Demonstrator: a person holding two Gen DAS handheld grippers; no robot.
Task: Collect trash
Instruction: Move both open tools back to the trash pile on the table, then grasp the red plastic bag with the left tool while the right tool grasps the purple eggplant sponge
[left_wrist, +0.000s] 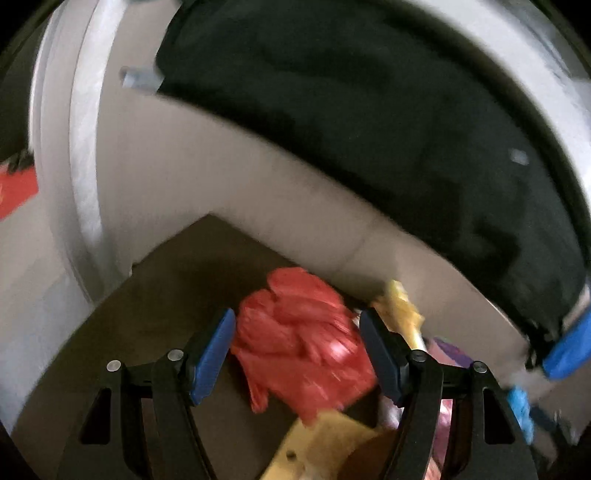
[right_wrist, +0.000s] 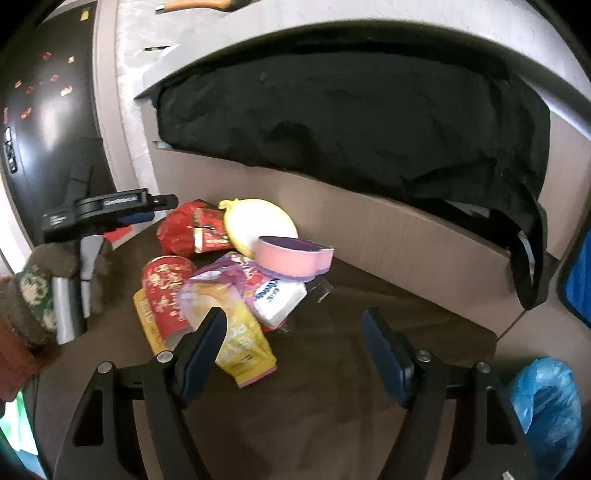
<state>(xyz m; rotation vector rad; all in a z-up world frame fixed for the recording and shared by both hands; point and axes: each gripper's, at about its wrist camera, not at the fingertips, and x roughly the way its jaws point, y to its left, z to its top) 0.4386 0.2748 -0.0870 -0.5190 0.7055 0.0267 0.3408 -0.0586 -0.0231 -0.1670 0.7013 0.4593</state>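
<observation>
Spread left claw (left_wrist: 297, 354) around red plastic bag (left_wrist: 303, 343) on brown table (left_wrist: 166, 295)

Dark brown table (right_wrist: 314, 406) by beige cabinet front (right_wrist: 369, 221) w/ black cloth (right_wrist: 351, 110).

the left wrist view is looking forward and down along its 2 fingers, sitting close over the red plastic bag (left_wrist: 303, 343) on the brown table (left_wrist: 162, 295); the picture is blurring. the right wrist view is standing farther back, facing the same table (right_wrist: 332, 387) and taking in the whole trash pile (right_wrist: 229, 273). both views are sharing the table, the pile and the black fabric (left_wrist: 369, 122) (right_wrist: 351, 110) behind it.
</observation>
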